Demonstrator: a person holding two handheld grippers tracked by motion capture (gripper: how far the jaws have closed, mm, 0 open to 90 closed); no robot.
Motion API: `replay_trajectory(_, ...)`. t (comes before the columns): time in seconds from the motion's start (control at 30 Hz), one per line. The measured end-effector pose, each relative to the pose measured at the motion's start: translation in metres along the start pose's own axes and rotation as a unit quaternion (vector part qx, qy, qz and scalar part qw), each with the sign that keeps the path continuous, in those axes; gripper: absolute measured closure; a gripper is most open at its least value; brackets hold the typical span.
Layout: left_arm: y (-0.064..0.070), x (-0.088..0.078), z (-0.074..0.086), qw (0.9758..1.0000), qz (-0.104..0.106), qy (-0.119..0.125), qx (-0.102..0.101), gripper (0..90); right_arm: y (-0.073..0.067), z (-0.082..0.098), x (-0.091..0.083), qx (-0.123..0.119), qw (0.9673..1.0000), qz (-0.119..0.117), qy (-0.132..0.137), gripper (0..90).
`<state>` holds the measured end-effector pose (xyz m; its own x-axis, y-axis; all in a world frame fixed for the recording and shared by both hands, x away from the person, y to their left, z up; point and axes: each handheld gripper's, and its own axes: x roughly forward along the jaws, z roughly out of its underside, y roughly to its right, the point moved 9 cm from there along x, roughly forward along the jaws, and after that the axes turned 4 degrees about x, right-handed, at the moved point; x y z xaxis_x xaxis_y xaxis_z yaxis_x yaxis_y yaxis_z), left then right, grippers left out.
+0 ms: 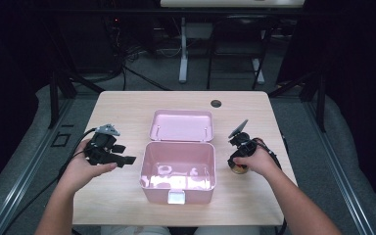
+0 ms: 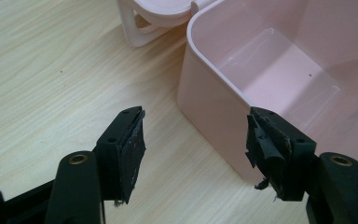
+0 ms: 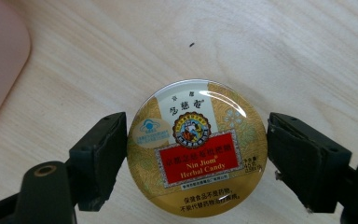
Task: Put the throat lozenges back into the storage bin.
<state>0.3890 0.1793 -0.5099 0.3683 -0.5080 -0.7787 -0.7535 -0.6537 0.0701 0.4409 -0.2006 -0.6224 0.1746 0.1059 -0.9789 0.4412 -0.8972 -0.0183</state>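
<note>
Pink storage box [image 1: 177,169] open on desk [image 1: 112,105], not yet loaded. Round candy tin [image 3: 196,148] beside it, straddled by right gripper [image 3: 196,158], jaws apart, unclamped. Left gripper [image 2: 196,156] spread, empty, by box wall.

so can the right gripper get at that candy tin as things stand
Probably yes: the right gripper already straddles the Nin Jiom herbal candy tin on the table, one of its fingers on each side, with nothing between them.

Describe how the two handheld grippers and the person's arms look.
Both grippers, left and right, are black with two blocky jaws, brass-coloured rivets and worn, frayed pads. Each carries a grey three-cornered plate and trails a black cable. The forearms are bare, no sleeves visible.
</note>
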Motion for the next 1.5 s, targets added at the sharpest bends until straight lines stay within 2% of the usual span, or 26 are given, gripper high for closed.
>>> replay_trajectory(0.23,0.000,0.001,0.000,1.0000,0.001,-0.001,0.000,36.8,-0.004,-0.002,0.001,-0.002,0.9999,-0.005,-0.016,15.1)
replay_trajectory(0.43,0.000,0.001,0.001,1.0000,0.002,-0.002,-0.001,36.8,-0.002,-0.005,0.007,-0.002,0.9998,-0.004,-0.021,14.9)
replay_trajectory(0.47,0.000,0.001,0.001,1.0000,0.001,-0.001,-0.001,36.8,-0.002,-0.004,0.007,0.001,0.9996,-0.002,-0.029,14.8)
replay_trajectory(0.7,0.000,0.001,0.001,1.0000,0.002,-0.002,-0.001,36.8,0.000,-0.003,0.010,0.003,0.9996,-0.005,-0.029,14.9)
replay_trajectory(0.9,0.000,0.002,0.001,1.0000,0.002,-0.003,-0.002,36.8,0.001,-0.001,0.014,-0.004,0.9993,-0.008,-0.037,15.0)
replay_trajectory(0.97,0.000,0.002,0.001,1.0000,0.001,-0.004,-0.001,36.8,-0.001,0.001,0.015,0.004,0.9991,-0.010,-0.042,15.2)
replay_trajectory(1.5,0.000,0.002,0.001,1.0000,0.002,-0.004,-0.001,36.8,0.000,0.004,0.019,-0.006,0.9986,-0.011,-0.051,18.5)
